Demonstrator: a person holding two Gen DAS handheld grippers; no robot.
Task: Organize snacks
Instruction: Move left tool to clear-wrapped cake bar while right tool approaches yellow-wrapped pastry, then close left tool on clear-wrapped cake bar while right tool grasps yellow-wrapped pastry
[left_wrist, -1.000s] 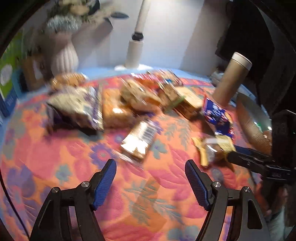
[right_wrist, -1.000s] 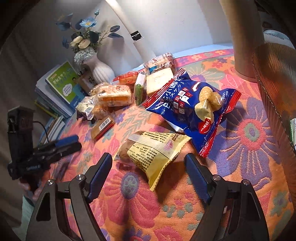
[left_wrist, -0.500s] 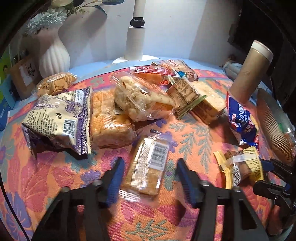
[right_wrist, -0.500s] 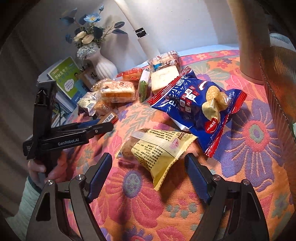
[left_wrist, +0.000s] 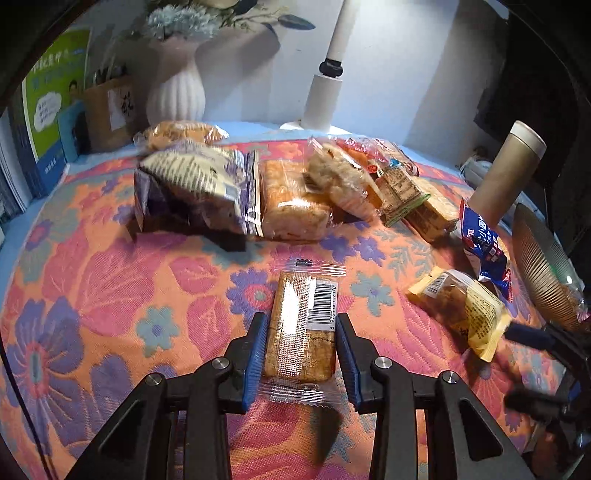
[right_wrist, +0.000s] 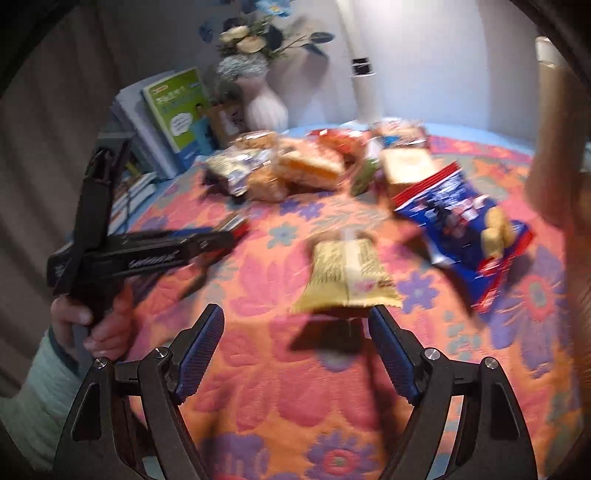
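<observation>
My left gripper is shut on a clear-wrapped brown bar snack with a barcode, held at the floral cloth. It also shows in the right wrist view, side-on. My right gripper is open and empty, just short of a yellow packet, which also lies at the right in the left wrist view. A blue cracker bag lies to its right. A row of wrapped breads and cakes lies at the back.
A white vase, books and a lamp post stand behind the snacks. A tan cylinder and a ribbed bowl stand at the right. The floral cloth covers the table.
My left gripper has moved up to the barcoded bar and shut on it. My right gripper has swung left, so the yellow packet now lies straight ahead; its view is blurred.
</observation>
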